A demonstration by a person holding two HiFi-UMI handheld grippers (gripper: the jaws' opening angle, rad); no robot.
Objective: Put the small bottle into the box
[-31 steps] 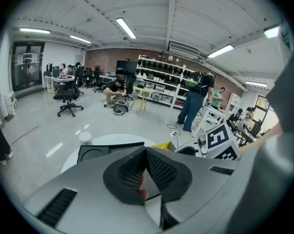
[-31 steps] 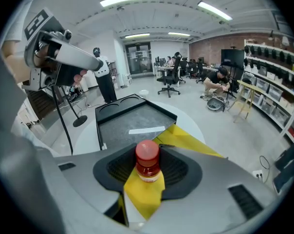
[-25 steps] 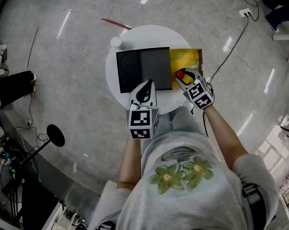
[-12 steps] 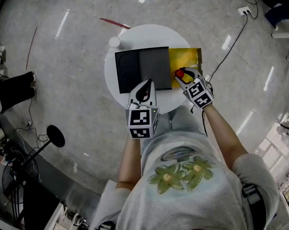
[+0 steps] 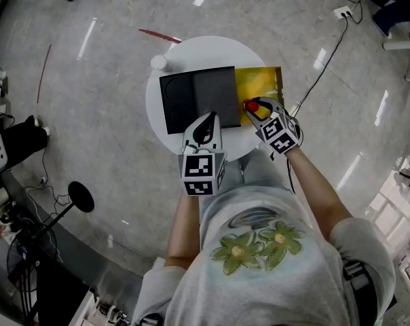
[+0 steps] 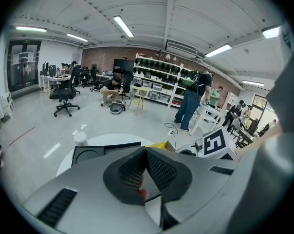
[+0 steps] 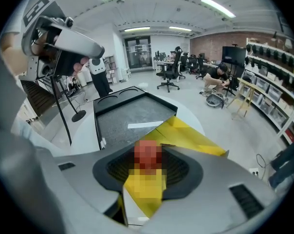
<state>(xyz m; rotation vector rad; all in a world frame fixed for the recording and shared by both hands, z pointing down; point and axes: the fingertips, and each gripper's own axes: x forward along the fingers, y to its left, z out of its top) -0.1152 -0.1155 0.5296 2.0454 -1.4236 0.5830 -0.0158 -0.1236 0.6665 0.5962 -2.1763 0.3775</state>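
Observation:
A small bottle with a red cap (image 5: 250, 105) and a yellow body (image 7: 146, 179) is held between the jaws of my right gripper (image 5: 257, 110), which is shut on it. It hangs over the seam between a black open box (image 5: 198, 98) and a yellow box (image 5: 261, 83) on the round white table (image 5: 191, 49). In the right gripper view the black box (image 7: 130, 113) lies just ahead to the left. My left gripper (image 5: 206, 119) hovers over the black box's near edge, its jaws shut with nothing between them.
A small white capped bottle (image 5: 157, 62) stands at the table's far left edge, also seen as the white bottle (image 6: 80, 138) in the left gripper view. A cable and wall socket (image 5: 343, 12) lie on the floor to the right. People and office chairs are far off.
My right gripper with the red-capped bottle has edged slightly left toward the black box. The left gripper has stayed where it was.

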